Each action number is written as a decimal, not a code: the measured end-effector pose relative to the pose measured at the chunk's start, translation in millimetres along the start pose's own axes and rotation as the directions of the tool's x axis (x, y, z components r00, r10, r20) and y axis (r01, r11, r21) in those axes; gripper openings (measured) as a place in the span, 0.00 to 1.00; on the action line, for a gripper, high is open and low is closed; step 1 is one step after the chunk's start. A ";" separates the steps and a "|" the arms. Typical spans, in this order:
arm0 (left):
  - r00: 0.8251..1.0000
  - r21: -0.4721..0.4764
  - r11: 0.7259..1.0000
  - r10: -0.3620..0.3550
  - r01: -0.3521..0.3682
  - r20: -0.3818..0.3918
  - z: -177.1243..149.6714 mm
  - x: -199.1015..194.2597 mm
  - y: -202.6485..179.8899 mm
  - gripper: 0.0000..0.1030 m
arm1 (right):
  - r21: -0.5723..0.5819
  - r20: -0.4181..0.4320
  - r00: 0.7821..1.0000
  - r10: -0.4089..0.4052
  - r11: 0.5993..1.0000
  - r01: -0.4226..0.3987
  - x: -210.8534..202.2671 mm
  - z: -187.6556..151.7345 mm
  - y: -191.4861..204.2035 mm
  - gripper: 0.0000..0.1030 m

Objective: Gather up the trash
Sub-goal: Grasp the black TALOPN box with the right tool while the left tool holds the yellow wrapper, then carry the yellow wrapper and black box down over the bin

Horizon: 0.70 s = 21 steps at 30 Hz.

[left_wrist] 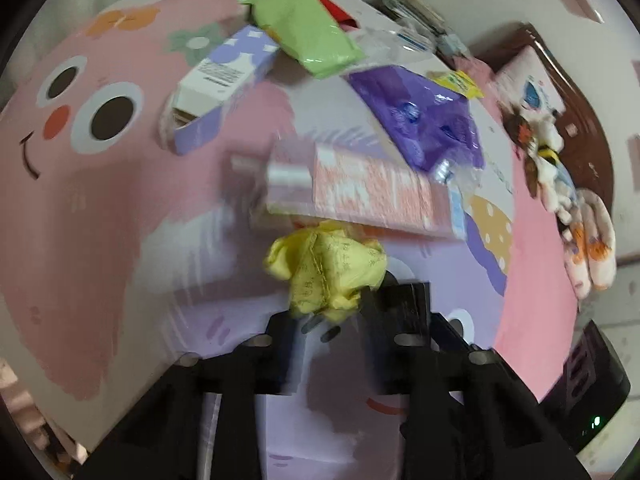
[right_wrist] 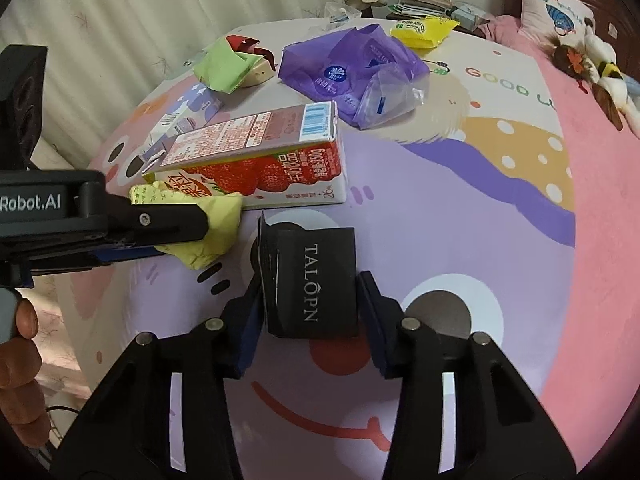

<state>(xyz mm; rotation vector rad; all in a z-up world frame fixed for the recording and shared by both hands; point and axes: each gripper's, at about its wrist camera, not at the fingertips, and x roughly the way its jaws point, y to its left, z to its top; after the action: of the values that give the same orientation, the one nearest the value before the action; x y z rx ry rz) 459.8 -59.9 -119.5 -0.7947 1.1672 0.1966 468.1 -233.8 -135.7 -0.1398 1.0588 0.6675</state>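
Crumpled yellow printed paper wad, pinched between black fingers, lifted just off the bed at near left. Small black TALOPN carton, upright, clamped near centre. Strawberry milk carton lying on its side just behind the wad. Farther back: purple-and-white box on its side, green wrapper, purple plastic bag, yellow snack packet far right.

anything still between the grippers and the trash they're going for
No. The left gripper is shut on the yellow wrapper, and the right gripper has the black box between its pads.
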 end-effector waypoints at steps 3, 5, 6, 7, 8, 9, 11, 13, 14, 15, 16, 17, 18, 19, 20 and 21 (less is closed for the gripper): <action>0.999 0.047 0.999 0.018 -0.020 0.029 -3.4 -4.1 -1.0 0.23 | 0.012 0.006 1.000 0.002 1.000 -0.002 -0.9 -1.0 -1.1 0.38; 0.999 0.068 0.997 0.030 -0.032 0.035 -5.2 -6.1 -0.1 0.23 | 0.016 0.010 1.000 0.003 1.000 -0.003 -2.6 -2.6 -0.9 0.37; 0.999 0.072 0.997 0.031 -0.033 0.039 -5.5 -6.8 0.7 0.23 | 0.018 0.011 1.000 0.007 1.000 -0.007 -3.1 -3.1 -0.8 0.37; 0.999 0.077 0.996 0.031 -0.035 0.043 -6.0 -7.8 1.5 0.23 | 0.021 0.012 1.000 0.010 1.000 -0.010 -4.0 -3.9 -0.5 0.37; 0.998 0.082 0.996 0.032 -0.036 0.047 -6.5 -9.0 2.7 0.23 | 0.024 0.012 1.000 0.011 1.000 -0.011 -4.8 -4.7 0.0 0.37; 0.998 0.087 0.996 0.031 -0.036 0.053 -7.0 -10.8 3.7 0.23 | 0.027 0.013 1.000 0.012 1.000 -0.012 -5.6 -5.4 0.2 0.37; 0.997 0.103 0.994 0.035 -0.042 0.065 -8.1 -14.8 4.7 0.22 | 0.040 0.014 1.000 0.017 0.999 -0.018 -7.8 -7.2 -0.3 0.37; 0.997 0.122 0.992 0.031 -0.039 0.074 -10.1 -20.1 6.2 0.22 | 0.058 0.016 1.000 0.027 0.998 -0.028 -10.5 -8.3 -1.3 0.37; 0.996 0.133 0.990 0.032 -0.042 0.079 -11.9 -22.8 6.5 0.22 | 0.064 0.018 0.999 0.032 0.997 -0.033 -12.5 -8.9 -1.5 0.37; 0.996 0.144 0.989 0.031 -0.043 0.081 -13.5 -25.6 6.9 0.22 | 0.067 0.021 0.999 0.035 0.997 -0.036 -14.7 -9.8 -1.1 0.37; 0.996 0.160 0.986 0.031 -0.044 0.085 -16.8 -29.6 7.9 0.22 | 0.069 0.025 0.999 0.037 0.997 -0.039 -17.5 -10.7 -0.5 0.37; 0.996 0.175 0.984 0.029 -0.044 0.086 -20.4 -33.7 9.0 0.22 | 0.070 0.029 0.999 0.041 0.997 -0.043 -20.5 -11.7 0.3 0.37; 0.996 0.190 0.981 0.026 -0.042 0.086 -22.9 -38.0 10.4 0.22 | 0.071 0.032 0.998 0.045 0.996 -0.047 -23.4 -12.9 1.2 0.37; 0.996 0.206 0.978 0.023 -0.041 0.090 -27.3 -43.2 11.7 0.22 | 0.072 0.035 0.998 0.048 0.996 -0.050 -26.8 -14.1 2.4 0.37; 0.995 0.223 0.974 0.021 -0.041 0.093 -32.0 -49.1 13.4 0.22 | 0.074 0.038 0.998 0.049 0.996 -0.051 -30.3 -15.3 3.9 0.37; 0.995 0.241 0.970 0.017 -0.040 0.096 -36.7 -55.6 15.1 0.22 | 0.077 0.042 0.998 0.049 0.996 -0.052 -34.6 -17.1 5.7 0.37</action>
<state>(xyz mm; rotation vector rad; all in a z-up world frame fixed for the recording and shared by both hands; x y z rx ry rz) 401.7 -58.7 -83.6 -0.5480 1.0903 0.1106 441.0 -251.6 -114.0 -0.0319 1.0511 0.6709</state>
